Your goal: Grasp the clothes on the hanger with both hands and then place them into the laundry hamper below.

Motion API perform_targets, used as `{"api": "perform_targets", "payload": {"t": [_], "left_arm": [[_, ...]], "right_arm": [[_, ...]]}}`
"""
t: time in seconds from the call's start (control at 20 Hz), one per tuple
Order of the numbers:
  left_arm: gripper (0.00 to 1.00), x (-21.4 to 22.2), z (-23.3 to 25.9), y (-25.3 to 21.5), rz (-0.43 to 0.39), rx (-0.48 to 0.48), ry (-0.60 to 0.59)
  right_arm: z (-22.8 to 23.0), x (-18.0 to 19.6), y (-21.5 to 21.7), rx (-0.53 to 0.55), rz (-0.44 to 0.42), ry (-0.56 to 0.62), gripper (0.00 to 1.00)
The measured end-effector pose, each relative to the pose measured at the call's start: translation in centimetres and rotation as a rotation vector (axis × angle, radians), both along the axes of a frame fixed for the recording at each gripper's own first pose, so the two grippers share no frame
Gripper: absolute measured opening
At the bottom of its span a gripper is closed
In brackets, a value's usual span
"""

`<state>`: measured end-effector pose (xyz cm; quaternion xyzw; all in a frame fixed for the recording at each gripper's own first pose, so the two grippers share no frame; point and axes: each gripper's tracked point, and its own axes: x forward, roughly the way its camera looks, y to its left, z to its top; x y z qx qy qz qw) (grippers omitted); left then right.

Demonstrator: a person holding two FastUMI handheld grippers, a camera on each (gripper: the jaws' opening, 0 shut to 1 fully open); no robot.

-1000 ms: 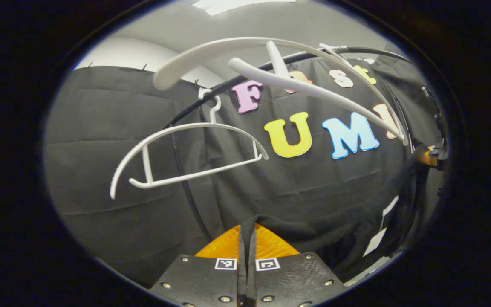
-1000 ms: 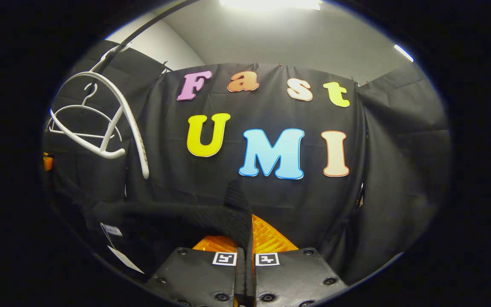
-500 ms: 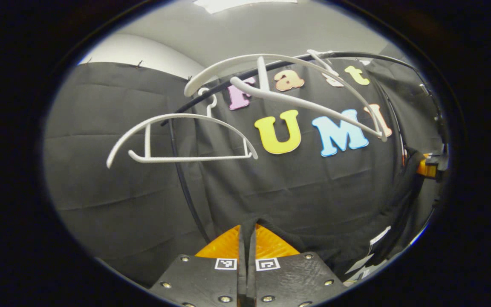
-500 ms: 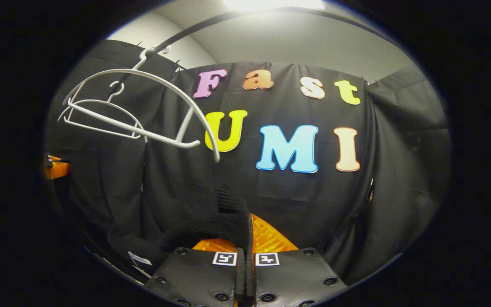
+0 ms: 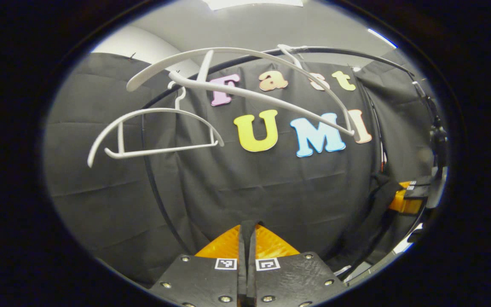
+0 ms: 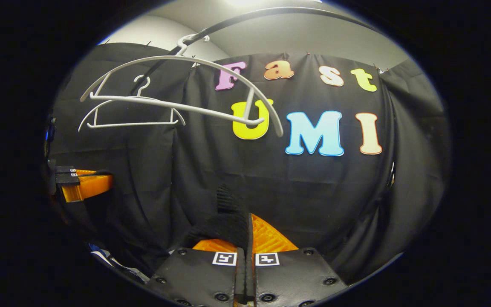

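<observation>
A black knit garment hangs stretched between my two grippers, below the hangers and free of them. My right gripper is shut on one bunched edge of it. My left gripper is shut on a thin fold of the same garment. In the left gripper view the right gripper shows at the far right with cloth trailing from it. The left gripper shows at the left edge of the right gripper view. Two bare white hangers, near and far, hang on the rail.
A black curved rail runs overhead and carries both hangers. A black vertical pole stands left of centre. White tags dangle from the garment low on the left.
Both grippers have come down and drawn back from the hangers with the garment. The near hanger has swung and now sits higher and farther off in both views.
</observation>
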<state>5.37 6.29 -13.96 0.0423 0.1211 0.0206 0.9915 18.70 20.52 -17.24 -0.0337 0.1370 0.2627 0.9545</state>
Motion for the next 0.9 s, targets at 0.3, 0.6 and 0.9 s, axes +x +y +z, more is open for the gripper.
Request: {"api": "perform_targets", "payload": {"t": [0.3,0.6,0.9], "left_arm": [[0.02,-1.1,-2.9,-2.1,-0.052,-0.076,0.052],[0.02,-2.3,-10.0,-3.1,-0.070,-0.103,0.214],[0.04,-5.6,-19.2,-2.6,-0.060,-0.095,0.472]], "right_arm": [[-3.5,-4.1,2.6,-0.019,0.075,0.062,0.02],[-9.9,-5.8,3.2,-0.079,0.094,0.188,0.03],[-19.3,-8.9,1.8,-0.220,0.062,0.430,0.08]]}}
